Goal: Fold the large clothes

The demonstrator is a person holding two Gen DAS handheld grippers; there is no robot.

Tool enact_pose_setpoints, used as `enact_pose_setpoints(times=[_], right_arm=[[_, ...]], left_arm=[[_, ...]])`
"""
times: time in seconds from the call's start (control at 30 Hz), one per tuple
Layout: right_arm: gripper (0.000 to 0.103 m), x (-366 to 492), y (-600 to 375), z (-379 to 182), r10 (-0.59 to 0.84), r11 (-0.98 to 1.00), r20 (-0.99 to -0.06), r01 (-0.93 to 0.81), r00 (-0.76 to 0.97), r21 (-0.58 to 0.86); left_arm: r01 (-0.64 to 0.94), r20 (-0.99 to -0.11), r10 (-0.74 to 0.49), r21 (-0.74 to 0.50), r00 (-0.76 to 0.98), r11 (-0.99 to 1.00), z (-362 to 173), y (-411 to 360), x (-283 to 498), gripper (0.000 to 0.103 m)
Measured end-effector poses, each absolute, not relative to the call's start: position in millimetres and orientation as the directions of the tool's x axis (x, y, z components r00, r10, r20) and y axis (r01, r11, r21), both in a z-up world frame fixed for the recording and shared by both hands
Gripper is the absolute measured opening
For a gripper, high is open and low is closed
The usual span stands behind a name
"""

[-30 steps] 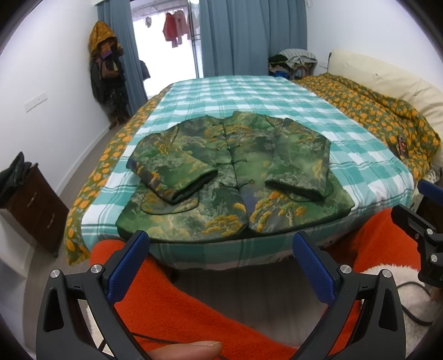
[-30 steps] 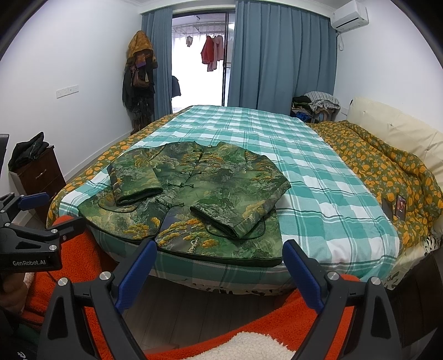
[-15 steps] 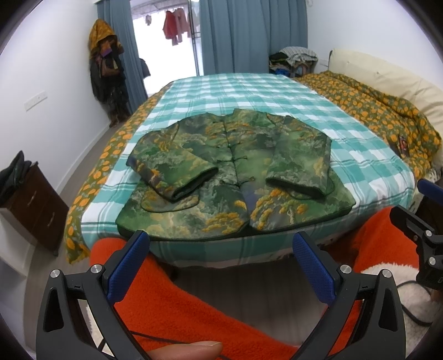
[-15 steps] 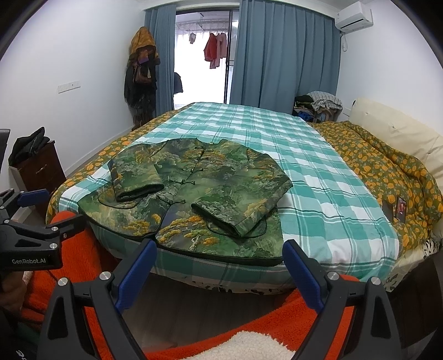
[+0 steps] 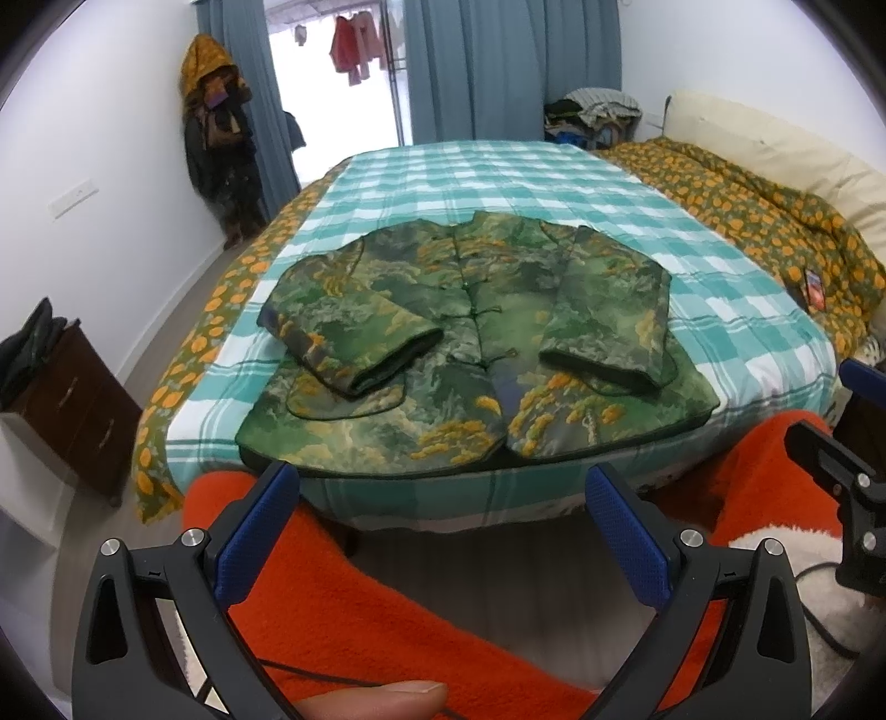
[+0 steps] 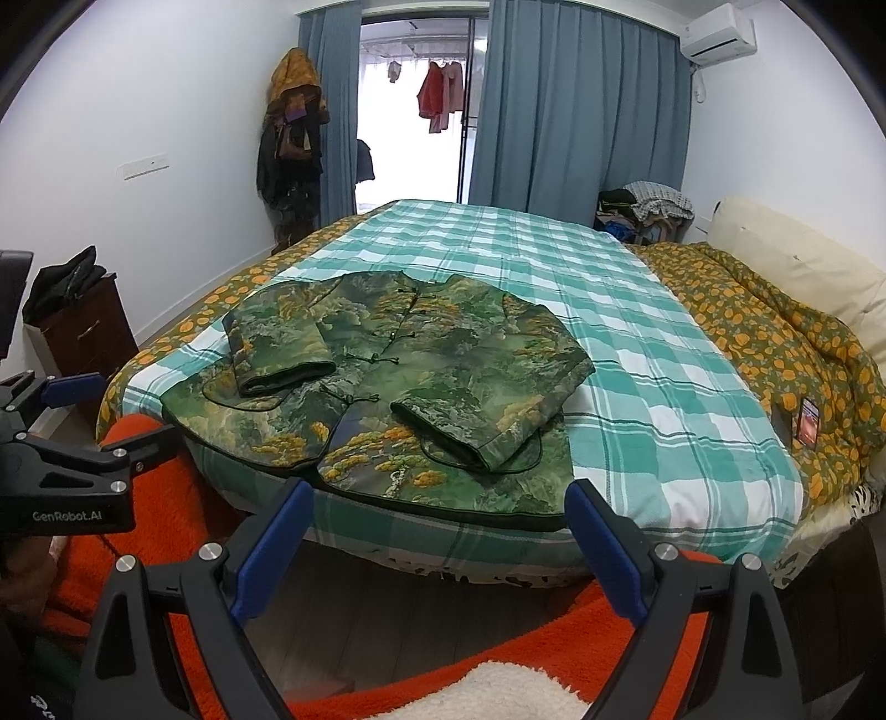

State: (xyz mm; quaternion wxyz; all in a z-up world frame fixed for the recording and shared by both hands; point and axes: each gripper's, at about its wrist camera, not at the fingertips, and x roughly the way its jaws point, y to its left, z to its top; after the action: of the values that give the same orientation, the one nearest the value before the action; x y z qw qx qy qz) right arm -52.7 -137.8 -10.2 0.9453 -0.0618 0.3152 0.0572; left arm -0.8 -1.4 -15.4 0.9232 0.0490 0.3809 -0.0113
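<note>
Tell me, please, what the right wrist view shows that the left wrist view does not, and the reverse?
Only the right wrist view shows the air conditioner high on the wall and the left gripper's printed side.

Only the left wrist view shows a fingertip at the bottom edge.

Both show the green patterned jacket lying buttoned on the checked sheet with both sleeves folded in, the dark cabinet, and both grippers, left gripper and right gripper, open and empty.

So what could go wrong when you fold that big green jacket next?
The jacket lies right at the bed's near edge, so a pull toward you might slide it off onto the floor. Its two sleeves are only laid loosely across the front; lifting the hem could let them flop open. Both the left gripper and the right gripper are open and hold nothing.
</note>
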Motion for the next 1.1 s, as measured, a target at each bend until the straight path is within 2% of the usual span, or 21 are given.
enact_pose_setpoints(times=[0.13, 0.27, 0.4, 0.47, 0.6, 0.67, 0.7, 0.8, 0.87, 1.1], right_arm=[[0.094, -52.1, -139.3, -8.2, 0.086, 0.984, -0.605, -0.161, 0.792, -0.071], [0.094, -48.4, -142.4, -5.5, 0.084, 0.983, -0.601, -0.167, 0.795, -0.082], [0.094, -42.9, -146.4, 3.7, 0.042, 0.981, -0.549, -0.137, 0.835, -0.134], [0.094, -40.1, -150.3, 9.5, 0.051, 0.984, -0.527, -0.132, 0.848, -0.118], [0.094, -30.0, -160.1, 22.9, 0.106, 0.988, -0.505, -0.148, 0.856, -0.045], [0.103, -27.7, -164.1, 27.8, 0.143, 0.986, -0.487, -0.169, 0.862, -0.010], [0.103, -27.6, -165.0, 30.6, 0.151, 0.985, -0.470, -0.174, 0.869, -0.005], [0.103, -28.0, -159.2, 34.4, 0.140, 0.982, -0.426, -0.181, 0.894, -0.055], [0.103, -25.6, -154.2, 33.3, 0.147, 0.975, -0.429, -0.203, 0.891, -0.088], [0.103, 3.6, -145.1, 1.8, 0.186, 0.951, -0.538, -0.289, 0.822, -0.114]], left_arm=[[0.054, -0.685, 0.028, 0.097, 0.728, 0.994, -9.1, -0.1, 0.2, 0.103], [0.063, -0.630, 0.021, 0.110, 0.776, 0.992, 8.0, 9.1, 4.1, 0.103], [0.037, -0.566, 0.021, 0.091, 0.824, 0.995, 31.4, 23.4, 13.3, 0.103], [0.040, -0.538, 0.005, 0.072, 0.843, 0.997, 41.0, 30.2, 16.7, 0.103], [0.009, -0.490, 0.048, 0.114, 0.870, 0.993, 49.0, 35.6, 21.4, 0.103], [-0.005, -0.466, 0.075, 0.150, 0.882, 0.989, 49.2, 34.4, 21.7, 0.103], [-0.004, -0.461, 0.079, 0.162, 0.884, 0.987, 48.0, 34.1, 22.9, 0.103], [0.018, -0.502, 0.066, 0.161, 0.863, 0.987, 40.2, 33.8, 30.7, 0.103], [0.024, -0.531, 0.056, 0.142, 0.846, 0.990, 35.4, 33.4, 35.4, 0.103], [0.026, -0.570, 0.021, 0.074, 0.821, 0.997, 31.5, 34.8, 47.6, 0.103]])
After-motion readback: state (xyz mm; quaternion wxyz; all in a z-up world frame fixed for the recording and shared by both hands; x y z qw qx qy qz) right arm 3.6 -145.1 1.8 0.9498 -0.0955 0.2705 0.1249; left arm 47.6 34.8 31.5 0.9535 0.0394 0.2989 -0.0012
